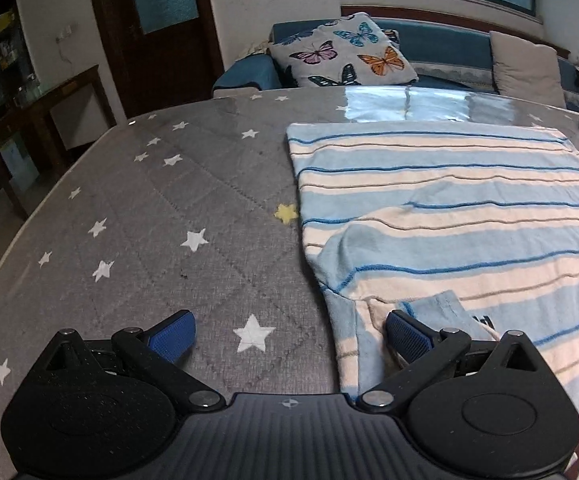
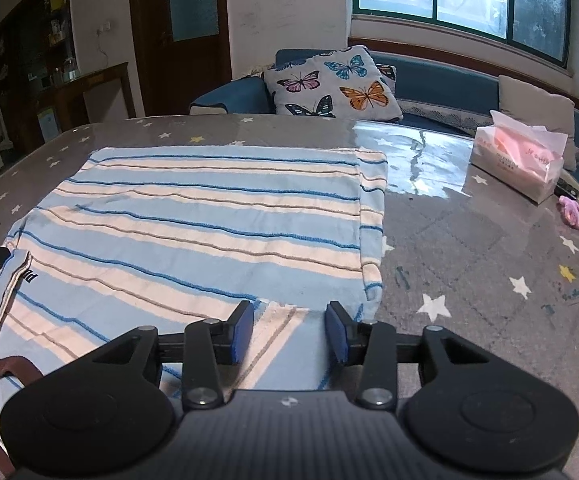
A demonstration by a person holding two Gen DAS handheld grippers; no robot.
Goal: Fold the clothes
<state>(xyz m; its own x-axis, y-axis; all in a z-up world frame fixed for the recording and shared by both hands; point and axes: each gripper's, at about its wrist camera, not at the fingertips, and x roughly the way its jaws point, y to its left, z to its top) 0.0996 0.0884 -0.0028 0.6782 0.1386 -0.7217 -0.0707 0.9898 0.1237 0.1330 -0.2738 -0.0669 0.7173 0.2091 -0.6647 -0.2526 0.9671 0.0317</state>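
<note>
Cloth first: a striped garment (image 1: 449,208), pale blue and cream with thin dark-blue lines, lies spread flat on a grey table (image 1: 129,220) printed with white stars. In the left wrist view the garment fills the right half of the table, and its near left corner is folded over with a small flap beside it. The left gripper (image 1: 291,334) hangs low at the garment's left edge with its jaws wide apart; one blue pad (image 1: 403,334) sits over the folded corner, the other over bare table, and nothing is pinched between them. Beyond the garment stands a blue sofa with a butterfly cushion (image 1: 341,54).

From the right wrist view, the same garment (image 2: 209,220) reaches from the left side to about the middle of the table (image 2: 469,240). The right gripper (image 2: 289,330) sits at the garment's near edge, jaws parted, with striped cloth lying between the pads but not squeezed. Right of the garment, well apart, are a tissue pack (image 2: 517,160) and a pink hair tie (image 2: 577,218).
</note>
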